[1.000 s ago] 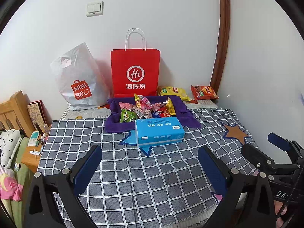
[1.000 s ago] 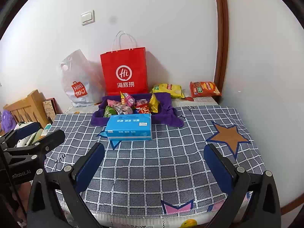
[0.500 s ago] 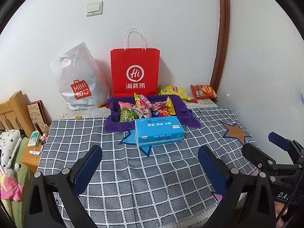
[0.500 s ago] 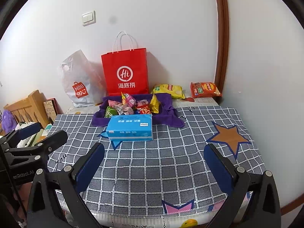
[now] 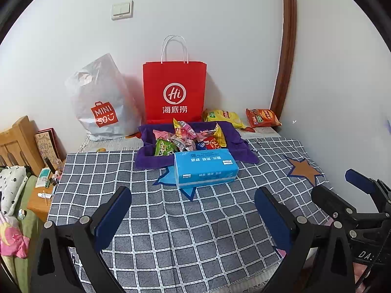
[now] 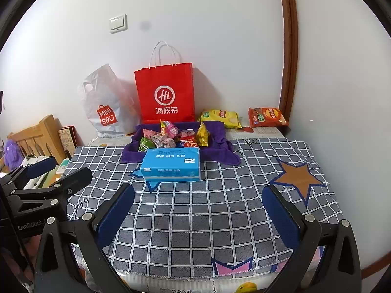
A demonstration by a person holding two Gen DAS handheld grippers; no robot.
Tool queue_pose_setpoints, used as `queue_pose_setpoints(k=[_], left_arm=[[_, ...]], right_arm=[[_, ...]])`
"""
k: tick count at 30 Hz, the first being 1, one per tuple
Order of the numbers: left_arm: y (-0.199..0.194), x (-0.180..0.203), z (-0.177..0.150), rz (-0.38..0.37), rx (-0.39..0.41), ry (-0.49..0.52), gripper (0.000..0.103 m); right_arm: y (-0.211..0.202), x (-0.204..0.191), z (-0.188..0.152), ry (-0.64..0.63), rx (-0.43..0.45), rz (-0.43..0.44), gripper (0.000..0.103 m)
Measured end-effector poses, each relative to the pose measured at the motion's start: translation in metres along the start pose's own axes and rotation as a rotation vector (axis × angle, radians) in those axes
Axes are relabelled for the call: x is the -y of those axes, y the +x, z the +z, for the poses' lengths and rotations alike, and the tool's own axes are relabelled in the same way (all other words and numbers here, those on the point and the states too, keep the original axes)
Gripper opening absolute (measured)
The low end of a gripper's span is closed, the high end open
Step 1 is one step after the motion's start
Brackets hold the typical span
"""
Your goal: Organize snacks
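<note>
A pile of small snack packets lies in a purple cloth-lined tray at the back of the table. A yellow chip bag and an orange chip bag lie behind it by the wall. A blue tissue pack sits in front of the tray. My left gripper and right gripper both stand open over the near tablecloth, empty, well short of the snacks.
A red paper bag and a white plastic Miniso bag stand against the wall. The checked tablecloth covers the table. A wooden bed frame and clutter lie left; the wall is close on the right.
Both views have shifted very slightly; the scene and objects are unchanged and both grippers stay open.
</note>
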State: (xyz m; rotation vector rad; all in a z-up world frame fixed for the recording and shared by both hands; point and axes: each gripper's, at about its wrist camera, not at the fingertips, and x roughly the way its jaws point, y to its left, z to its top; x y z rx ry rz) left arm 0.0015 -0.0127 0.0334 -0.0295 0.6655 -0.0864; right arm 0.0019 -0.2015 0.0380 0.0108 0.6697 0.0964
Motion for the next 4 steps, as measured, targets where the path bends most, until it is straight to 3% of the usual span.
queue_pose_setpoints(k=[4], left_arm=[[0.0044,-0.0022,0.0004,-0.007,0.001,-0.004,0.102]], right_arm=[[0.0042,-0.0004,-0.0004,-0.008,0.000,0.006,0.102]])
